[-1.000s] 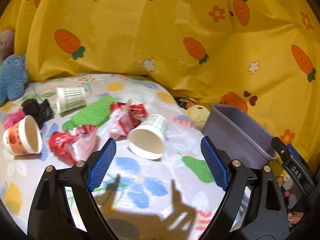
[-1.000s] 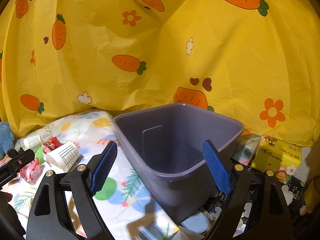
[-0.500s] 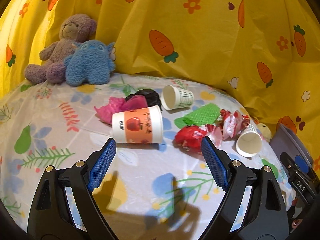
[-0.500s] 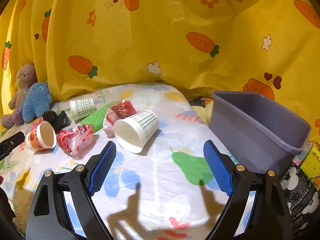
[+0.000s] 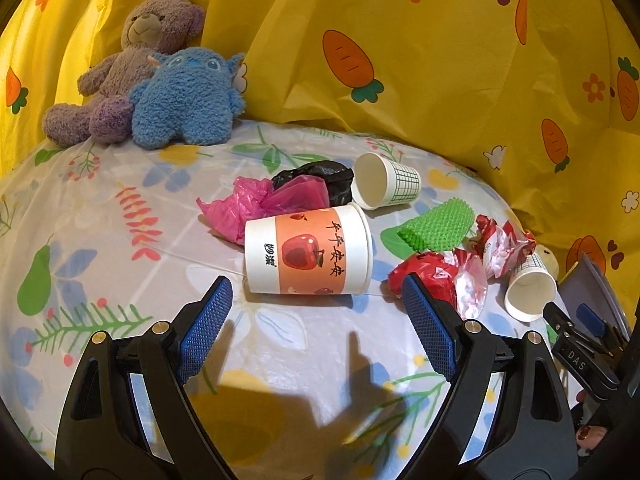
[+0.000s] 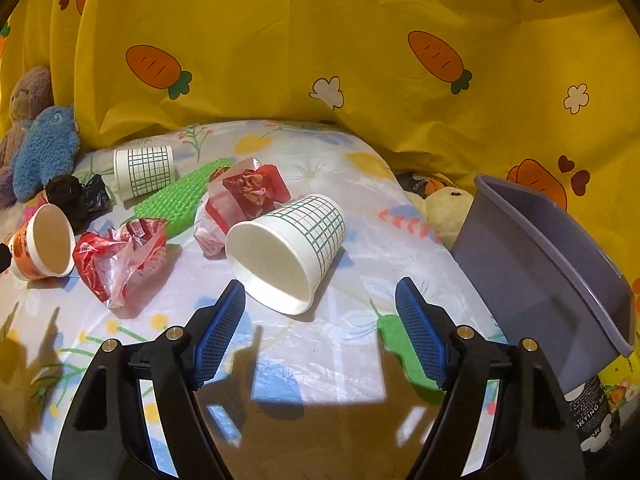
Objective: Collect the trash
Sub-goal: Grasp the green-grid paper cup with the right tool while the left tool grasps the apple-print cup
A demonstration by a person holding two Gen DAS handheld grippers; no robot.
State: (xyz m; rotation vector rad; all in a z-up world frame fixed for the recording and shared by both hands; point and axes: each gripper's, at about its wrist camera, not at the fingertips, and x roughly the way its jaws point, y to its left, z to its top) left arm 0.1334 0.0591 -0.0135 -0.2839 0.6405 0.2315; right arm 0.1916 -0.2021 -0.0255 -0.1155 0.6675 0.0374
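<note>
Both claws have swung away from the grey bin (image 6: 560, 280) toward the litter. The left claw (image 5: 316, 316) hangs spread and empty before the apple-print cup (image 5: 308, 256); the right claw (image 6: 320, 320) is closing, nothing yet between its pads, just short of the grid-pattern cup (image 6: 288, 248). Every cup, red wrapper (image 6: 120, 252) and bag lies on the bed (image 6: 320, 360); collecting looks barely begun.

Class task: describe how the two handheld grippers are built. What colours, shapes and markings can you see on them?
Both the left gripper and right gripper have two black plastic fingers with triangular cut-outs, brass-coloured pins and blue dimpled pads. White letters "DAS" mark the right one.
</note>
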